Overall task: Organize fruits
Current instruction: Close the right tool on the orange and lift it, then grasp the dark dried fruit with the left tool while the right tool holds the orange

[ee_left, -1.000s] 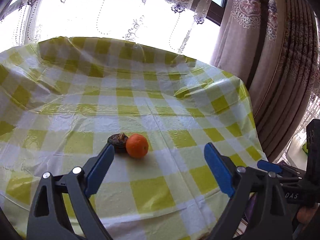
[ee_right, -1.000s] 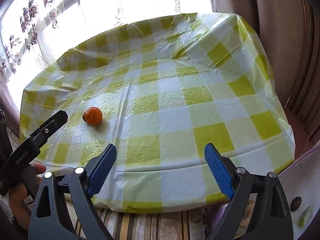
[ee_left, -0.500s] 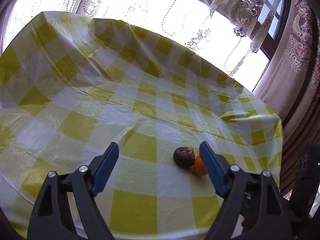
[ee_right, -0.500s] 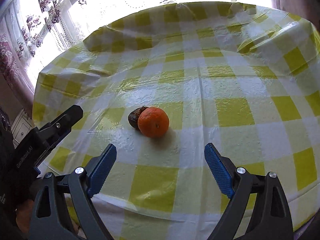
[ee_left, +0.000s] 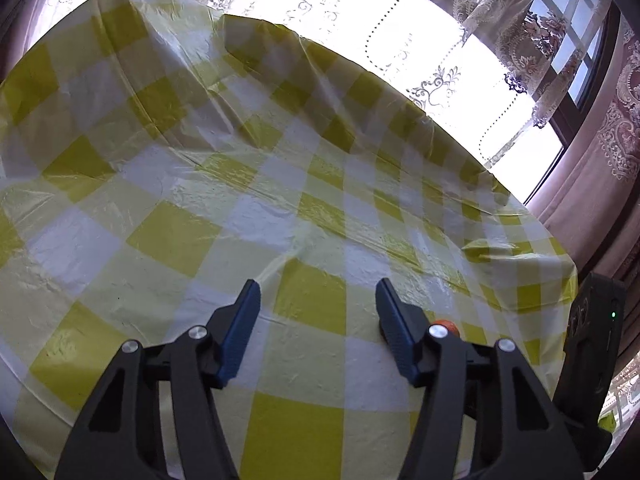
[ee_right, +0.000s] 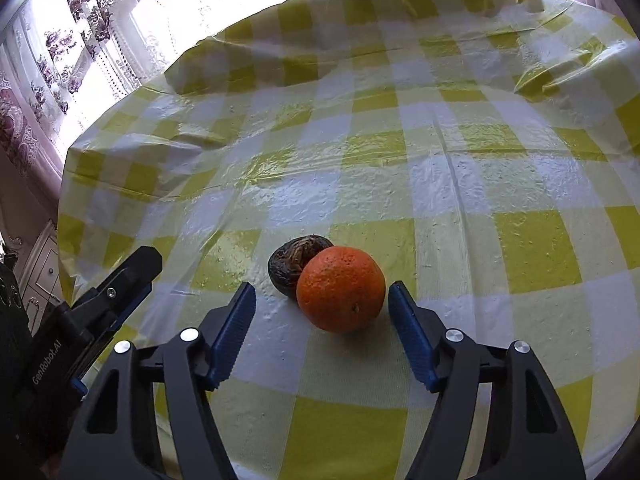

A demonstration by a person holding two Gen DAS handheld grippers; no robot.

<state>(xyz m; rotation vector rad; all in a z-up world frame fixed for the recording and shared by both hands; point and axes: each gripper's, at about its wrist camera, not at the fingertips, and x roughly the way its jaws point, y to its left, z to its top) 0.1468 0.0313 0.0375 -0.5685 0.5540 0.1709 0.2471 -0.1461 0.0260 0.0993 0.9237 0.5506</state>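
An orange [ee_right: 340,288] lies on the yellow-and-white checked tablecloth [ee_right: 440,184], touching a dark wrinkled fruit [ee_right: 294,264] just behind it on its left. My right gripper [ee_right: 322,298] is open and empty, low over the cloth, with the orange between its blue fingertips, close to the right one. My left gripper [ee_left: 318,300] is open and empty over bare cloth; only a sliver of the orange [ee_left: 446,323] shows behind its right finger. The left gripper also shows at the left of the right wrist view [ee_right: 120,284].
The table ends at a bright window with lace curtains [ee_left: 420,40] behind. Heavy pink drapes [ee_left: 600,160] hang at the right. A white cabinet [ee_right: 36,268] stands beyond the table's left edge. The right gripper's body [ee_left: 588,340] is at the left view's right edge.
My right gripper has moved in to the orange, which now lies between its fingers. My left gripper has swung left, so the fruits slid behind its right finger. Both stayed open.
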